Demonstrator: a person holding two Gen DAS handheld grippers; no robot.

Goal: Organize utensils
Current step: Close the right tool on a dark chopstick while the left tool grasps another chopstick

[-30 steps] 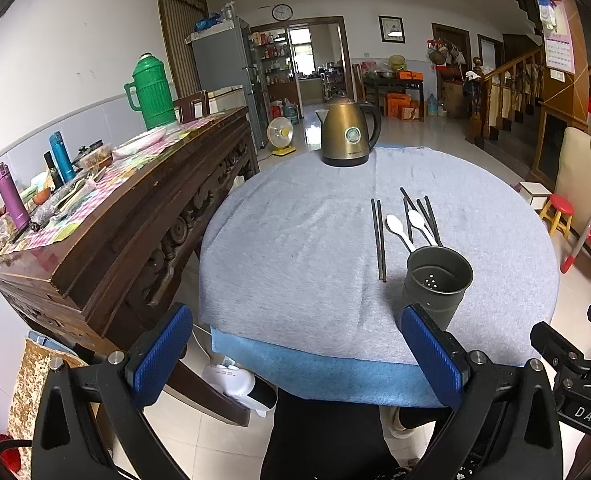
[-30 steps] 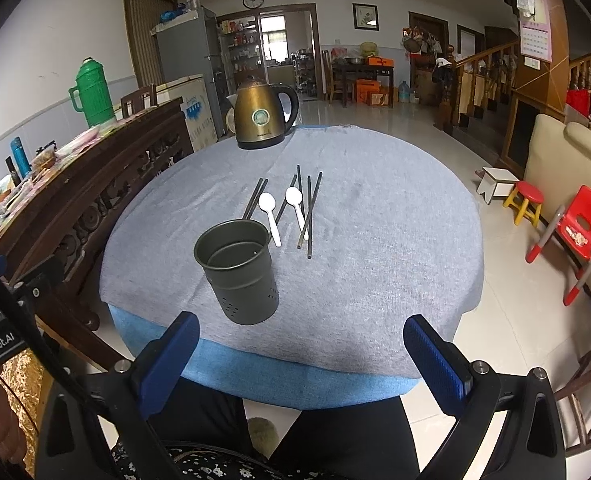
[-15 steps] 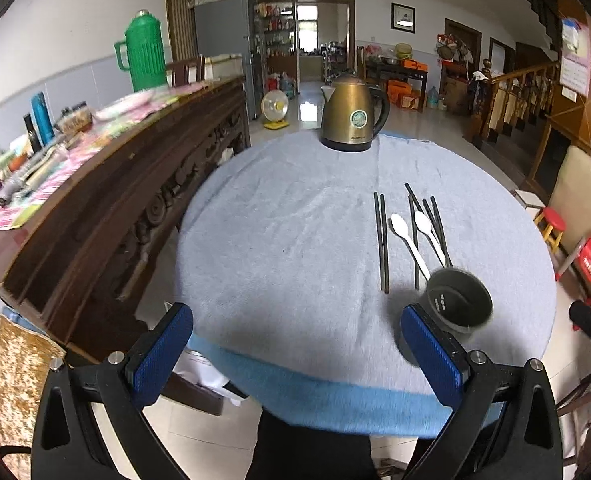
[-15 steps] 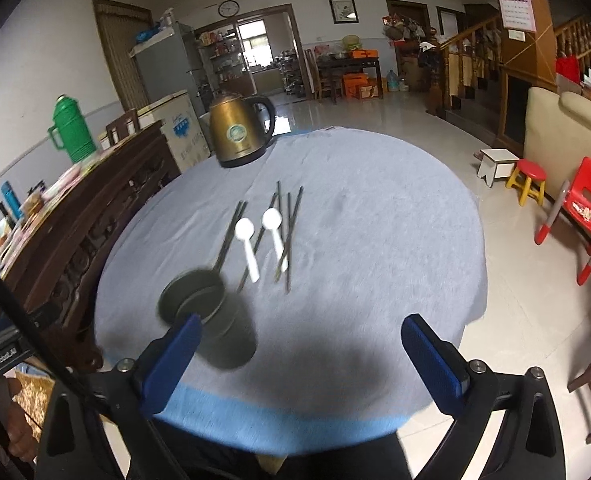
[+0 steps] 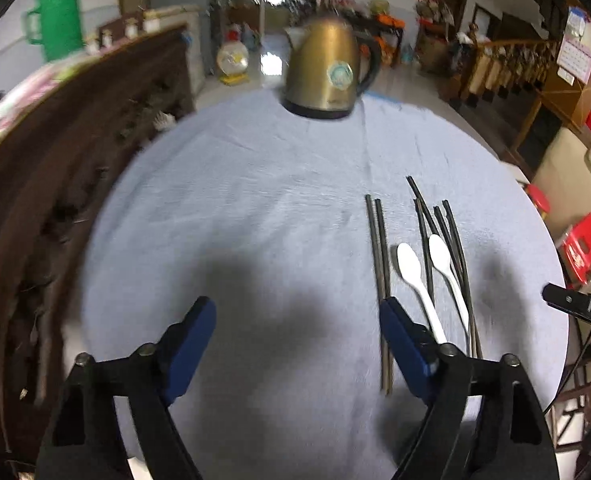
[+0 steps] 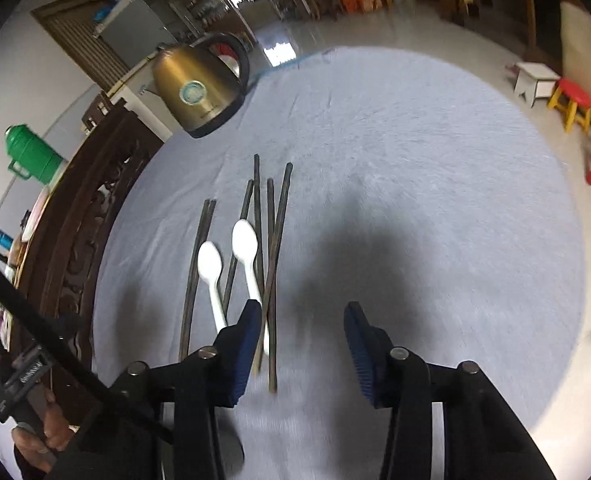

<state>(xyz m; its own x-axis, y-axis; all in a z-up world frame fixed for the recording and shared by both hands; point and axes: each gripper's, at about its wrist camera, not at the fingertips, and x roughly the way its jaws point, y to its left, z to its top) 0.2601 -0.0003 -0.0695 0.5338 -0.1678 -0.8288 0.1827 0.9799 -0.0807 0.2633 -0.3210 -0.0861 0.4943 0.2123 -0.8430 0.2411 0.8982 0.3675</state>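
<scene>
- We hold two grippers over a round bench with a soft grey-blue cloth on it.
- The left gripper has its jaws closing. Nothing is between them, only bare cloth.
- The right gripper has its jaws closing too. They grip nothing yet.
- The things to tidy lie flat on the cloth: dark chopsticks and two white spoons.
- One pair of chopsticks lies straight, side by side, just beside the left gripper's right pad.
- The other chopsticks cross each other a little, and the spoons lie among them.
- The right gripper's left pad sits right over the ends of a spoon and some chopsticks.
- We cannot see a pot for the utensils in these views.
- We think the step now is to reach for the first thing to pick up.
- To do it well, we should pick one thing at a time and come down with one pad on each side of it.
- The chopsticks are thin, long and smooth, so they could roll or slip away.
- The spoons look like smooth plastic, with round bowls and thin handles. The handle seems the best place to pinch.
- A shiny gold kettle stands at the far side, well apart.
</scene>
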